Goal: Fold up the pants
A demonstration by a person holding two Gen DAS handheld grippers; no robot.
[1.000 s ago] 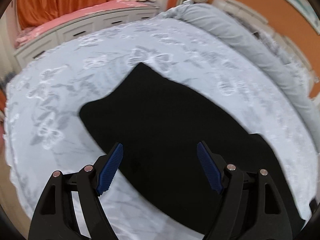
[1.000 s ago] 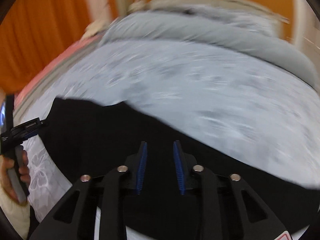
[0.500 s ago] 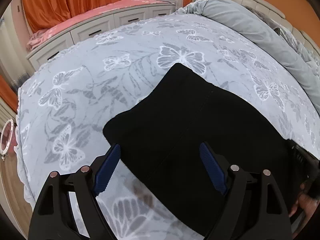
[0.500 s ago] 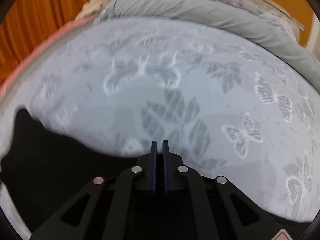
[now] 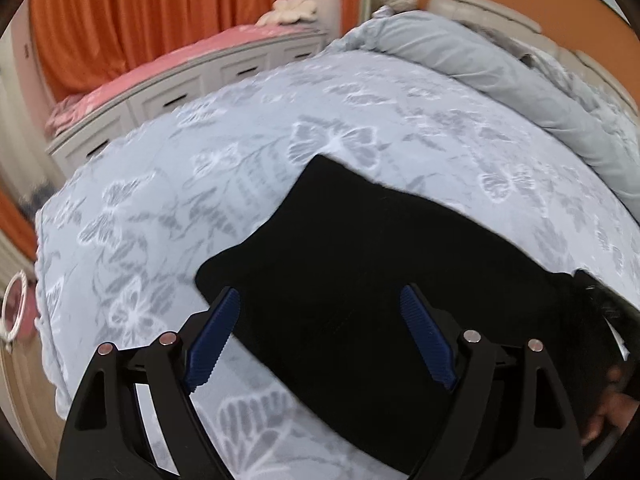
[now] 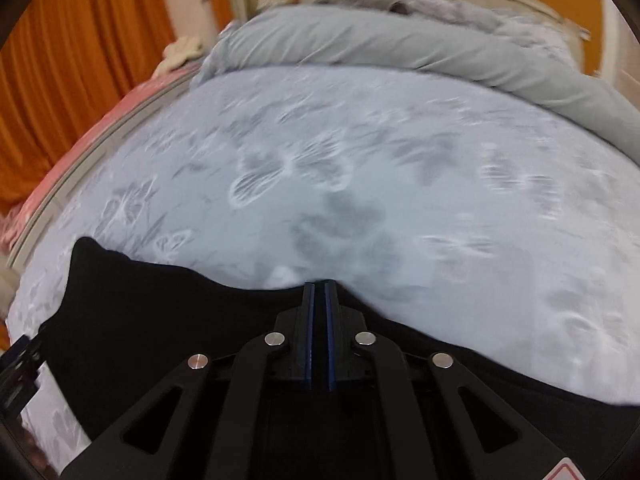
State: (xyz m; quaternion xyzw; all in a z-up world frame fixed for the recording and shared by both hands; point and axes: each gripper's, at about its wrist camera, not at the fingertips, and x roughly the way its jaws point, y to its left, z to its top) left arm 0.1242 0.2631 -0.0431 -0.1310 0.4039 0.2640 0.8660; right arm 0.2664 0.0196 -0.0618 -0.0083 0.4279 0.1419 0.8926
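Black pants (image 5: 360, 264) lie folded flat on a pale blue butterfly-print bedspread (image 5: 240, 168). My left gripper (image 5: 320, 336) is open, its blue pads wide apart, hovering over the near end of the pants and holding nothing. In the right wrist view the pants (image 6: 160, 320) spread across the lower frame. My right gripper (image 6: 319, 292) is shut on the far edge of the pants, pads pressed together with black cloth between them. The right gripper's body and the hand holding it show at the right edge of the left wrist view (image 5: 600, 320).
A rolled grey duvet (image 6: 400, 48) lies along the head of the bed. White drawers with a pink top (image 5: 180, 80) and orange curtains (image 5: 140, 12) stand beyond the bed's left side. A small round mirror (image 5: 16, 308) sits at far left.
My right gripper closed from slightly open to shut on the pants' edge. The left gripper stayed open and shifted a little over the near end of the pants.
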